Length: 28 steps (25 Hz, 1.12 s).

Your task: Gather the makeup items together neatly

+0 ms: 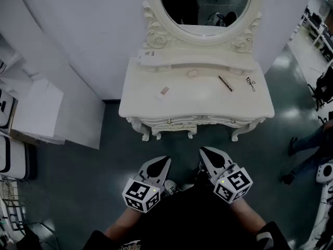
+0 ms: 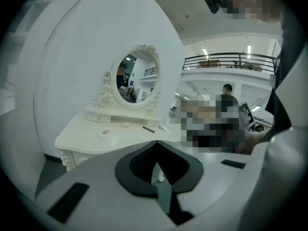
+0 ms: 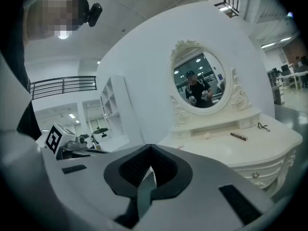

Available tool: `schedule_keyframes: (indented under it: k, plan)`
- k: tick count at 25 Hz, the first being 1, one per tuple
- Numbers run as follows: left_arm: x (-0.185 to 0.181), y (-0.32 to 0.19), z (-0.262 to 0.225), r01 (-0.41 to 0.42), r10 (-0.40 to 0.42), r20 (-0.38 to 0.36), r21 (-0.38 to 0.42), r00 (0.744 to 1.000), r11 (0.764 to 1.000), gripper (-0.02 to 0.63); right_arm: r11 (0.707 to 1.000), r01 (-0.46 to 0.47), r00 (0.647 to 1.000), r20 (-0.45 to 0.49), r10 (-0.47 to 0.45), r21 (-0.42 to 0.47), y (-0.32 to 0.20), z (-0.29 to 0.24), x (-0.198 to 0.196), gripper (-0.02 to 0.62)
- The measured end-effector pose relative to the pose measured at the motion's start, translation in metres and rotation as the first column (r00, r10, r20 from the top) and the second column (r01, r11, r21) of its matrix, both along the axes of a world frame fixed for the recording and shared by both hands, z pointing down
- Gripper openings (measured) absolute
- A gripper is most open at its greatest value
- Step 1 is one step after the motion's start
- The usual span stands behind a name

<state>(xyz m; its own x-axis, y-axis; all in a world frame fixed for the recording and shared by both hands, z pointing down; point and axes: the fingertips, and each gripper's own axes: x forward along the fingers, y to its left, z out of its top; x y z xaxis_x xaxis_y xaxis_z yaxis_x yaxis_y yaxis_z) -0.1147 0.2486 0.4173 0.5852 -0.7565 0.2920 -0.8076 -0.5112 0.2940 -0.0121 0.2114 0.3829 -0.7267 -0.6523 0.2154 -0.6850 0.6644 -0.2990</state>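
On a white dressing table (image 1: 140, 105) with an oval mirror (image 1: 205, 7) lie a small pink-and-white item (image 1: 164, 91), a small pale round item (image 1: 193, 73), a brown pencil (image 1: 225, 83) and a dark eyelash curler (image 1: 251, 84), spread apart. Both grippers hang over the floor in front of the table, well short of it. My left gripper (image 1: 165, 160) is shut with nothing in it, and so is my right gripper (image 1: 204, 151). The left gripper view shows shut jaws (image 2: 155, 144) with the pencil (image 2: 148, 129) far beyond. The right gripper view shows the same (image 3: 150, 147), with the pencil (image 3: 238, 136) and the curler (image 3: 263, 126) beyond.
A curved white wall (image 1: 83, 40) stands behind the table. White shelves and boxes (image 1: 31, 113) line the left side. A person's legs (image 1: 307, 155) and some equipment (image 1: 325, 87) are at the right. A white box (image 1: 149, 54) sits on the table's raised back ledge.
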Motion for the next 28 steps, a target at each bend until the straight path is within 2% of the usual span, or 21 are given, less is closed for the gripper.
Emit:
schedule_keyframes:
  k: [10,17,28]
  plan:
    - [-0.004,-0.003,0.005,0.007,-0.007,-0.001,-0.006,1.000,1.000,-0.002,1.000,0.000,1.000,-0.005,0.000,0.002,-0.006,0.003,-0.004,0.028]
    - [-0.006,-0.004,0.005,0.004,-0.004,-0.008,-0.011,1.000,1.000,-0.002,0.999,0.013,1.000,-0.001,-0.013,0.047,-0.008,-0.005,-0.006,0.029]
    - [-0.006,-0.013,0.007,0.013,-0.014,-0.037,-0.027,0.999,1.000,-0.002,0.999,0.000,1.000,-0.002,0.000,0.034,-0.021,-0.002,0.001,0.029]
